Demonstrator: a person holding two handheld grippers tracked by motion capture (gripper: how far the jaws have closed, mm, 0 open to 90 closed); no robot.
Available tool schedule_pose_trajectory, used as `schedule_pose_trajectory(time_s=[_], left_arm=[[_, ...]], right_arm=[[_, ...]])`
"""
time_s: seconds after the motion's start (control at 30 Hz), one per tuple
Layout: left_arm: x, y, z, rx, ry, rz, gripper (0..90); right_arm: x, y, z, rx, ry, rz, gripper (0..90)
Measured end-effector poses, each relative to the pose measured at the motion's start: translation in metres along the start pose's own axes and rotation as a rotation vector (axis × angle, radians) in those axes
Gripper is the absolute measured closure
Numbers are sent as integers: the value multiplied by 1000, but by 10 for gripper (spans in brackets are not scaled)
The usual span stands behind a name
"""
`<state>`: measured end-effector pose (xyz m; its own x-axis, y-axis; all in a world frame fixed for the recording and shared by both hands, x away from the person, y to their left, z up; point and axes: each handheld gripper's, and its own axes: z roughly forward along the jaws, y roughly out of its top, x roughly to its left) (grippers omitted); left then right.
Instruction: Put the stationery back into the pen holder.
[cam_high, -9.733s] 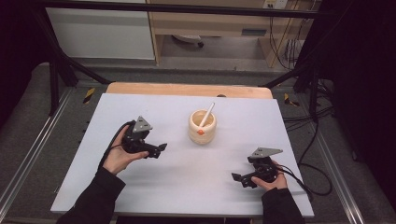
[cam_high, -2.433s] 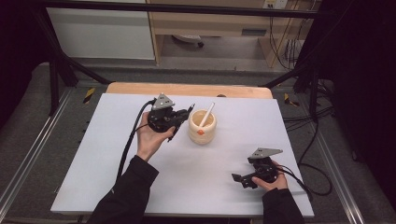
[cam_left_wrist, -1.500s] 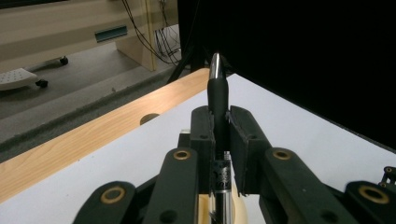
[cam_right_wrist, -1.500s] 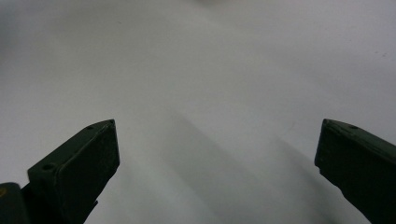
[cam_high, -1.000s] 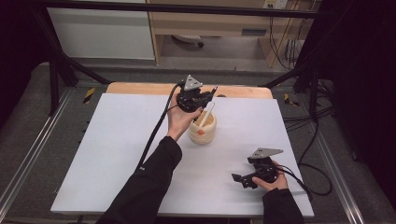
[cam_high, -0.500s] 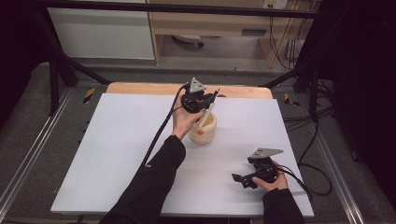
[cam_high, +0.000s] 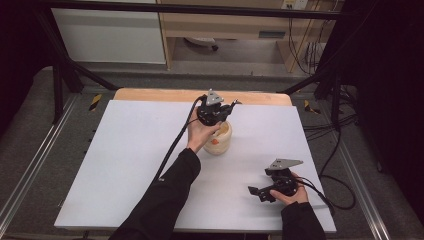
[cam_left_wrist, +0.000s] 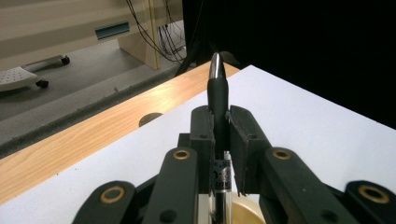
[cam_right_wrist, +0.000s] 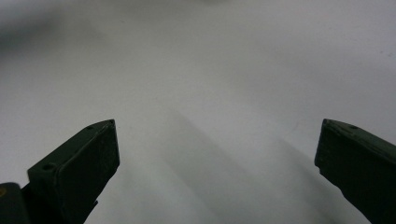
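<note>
The left hand-held gripper (cam_high: 223, 111) was seen in the high view above the wooden cup (cam_high: 218, 140), which stood upright on the white desk (cam_high: 125, 150) towards its far middle. In the left gripper view the jaws were closed on a pen (cam_left_wrist: 218, 93), black at its upper part with a silvery tip and clear lower down, gripped at mid-barrel between the two pads. The pen's lower end ran down towards the pale rim of the cup visible just under the jaws (whether the end was inside the cup or touching it could not be told). The pen's tip pointed towards the wooden edge strip (cam_left_wrist: 93, 135) at the far side of the desk. The left hand (cam_high: 202, 135) was wrapped around the gripper body, beside the cup on its left.

The right hand-held gripper (cam_high: 254, 192) was noted low over the near right part of the desk, well apart from the cup, held in the right hand (cam_high: 290, 192). In the right gripper view its jaws stood wide apart with nothing between them, only bare white desk surface behind.
</note>
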<state>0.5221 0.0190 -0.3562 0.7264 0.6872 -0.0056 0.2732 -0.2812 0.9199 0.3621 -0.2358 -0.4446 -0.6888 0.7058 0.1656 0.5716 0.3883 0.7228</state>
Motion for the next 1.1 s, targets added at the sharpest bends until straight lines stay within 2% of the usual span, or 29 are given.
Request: schedule_pose_trajectory(time_s=[0.43,0.83,1.1], left_arm=[[-3,-17,-4,10,-11,17,796],[2,-33,-5,23,-11,-12,795],[0,-33,-7,31,-28,-13,787]], right_arm=[[0,0,1,2,-3,-6,7],[0,-1,2,10,-2,-5,7],[0,-1,2,9,-4,-7,7]])
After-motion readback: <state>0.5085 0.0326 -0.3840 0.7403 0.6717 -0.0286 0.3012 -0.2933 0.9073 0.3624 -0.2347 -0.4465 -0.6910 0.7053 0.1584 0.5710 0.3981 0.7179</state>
